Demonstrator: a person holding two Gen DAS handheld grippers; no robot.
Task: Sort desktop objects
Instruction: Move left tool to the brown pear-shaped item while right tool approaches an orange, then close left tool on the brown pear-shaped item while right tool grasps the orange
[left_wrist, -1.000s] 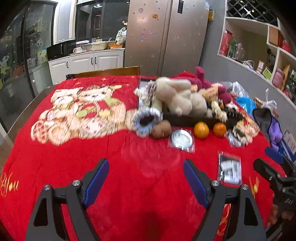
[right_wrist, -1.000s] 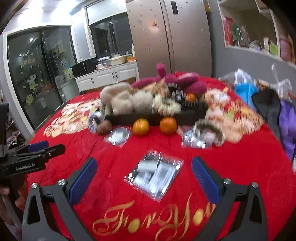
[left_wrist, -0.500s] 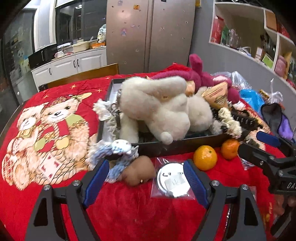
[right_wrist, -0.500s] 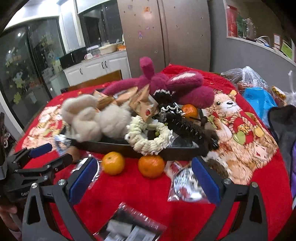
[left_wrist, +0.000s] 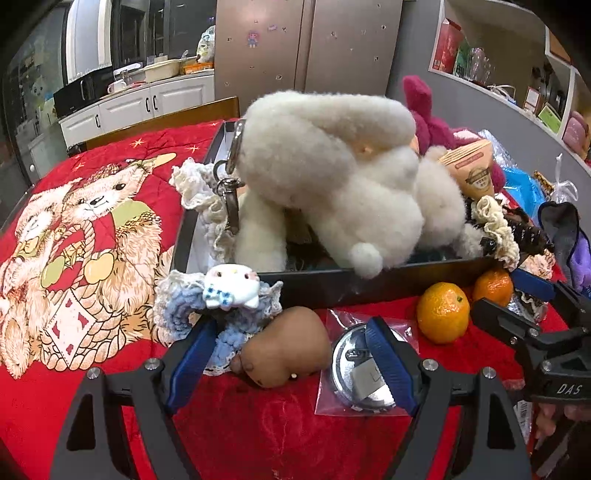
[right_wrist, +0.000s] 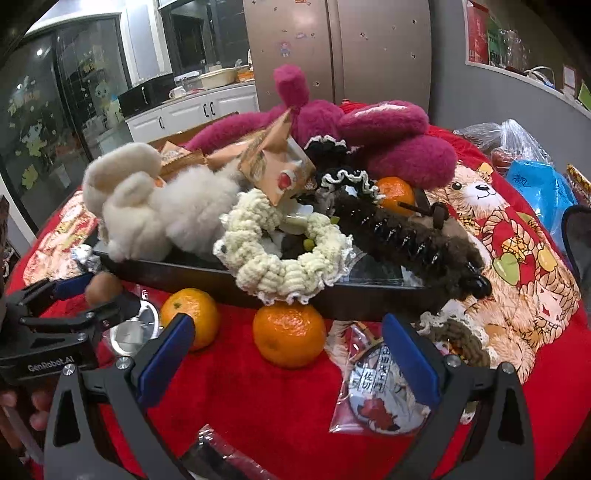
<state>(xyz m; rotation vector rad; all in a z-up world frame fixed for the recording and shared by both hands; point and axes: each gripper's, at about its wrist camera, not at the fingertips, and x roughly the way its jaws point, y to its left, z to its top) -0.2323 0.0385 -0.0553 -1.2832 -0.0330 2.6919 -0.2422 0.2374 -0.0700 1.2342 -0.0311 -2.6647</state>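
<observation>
Clutter to sort lies in a row low in both frames, on the red blanket (left_wrist: 258, 435) just in front of the black tray (left_wrist: 369, 282): a brown potato-shaped toy (left_wrist: 284, 349), a bagged round badge (left_wrist: 364, 373), two oranges (right_wrist: 290, 334) and a bagged picture card (right_wrist: 376, 387). A blue knitted scrunchie (left_wrist: 221, 306) sits touching the toy's left side.

Left gripper (left_wrist: 291, 358): jaws wide, nothing held, brown toy between them at lower centre of its view, pads not on it. Right gripper (right_wrist: 288, 354): jaws wide, empty, nearer orange between them.

Tray is heaped already: white plush rabbit (left_wrist: 332, 177), pink plush (right_wrist: 369, 129), cream scrunchie (right_wrist: 280, 254) hanging over the front rim.

Risks, as judged:
- Left jaws closing may snag the scrunchie or the badge bag along with the toy.
- Orange is round and could roll out of the pads.
- Anything added to the tray could slide off the pile.
- Grippers are near each other and could collide.
</observation>
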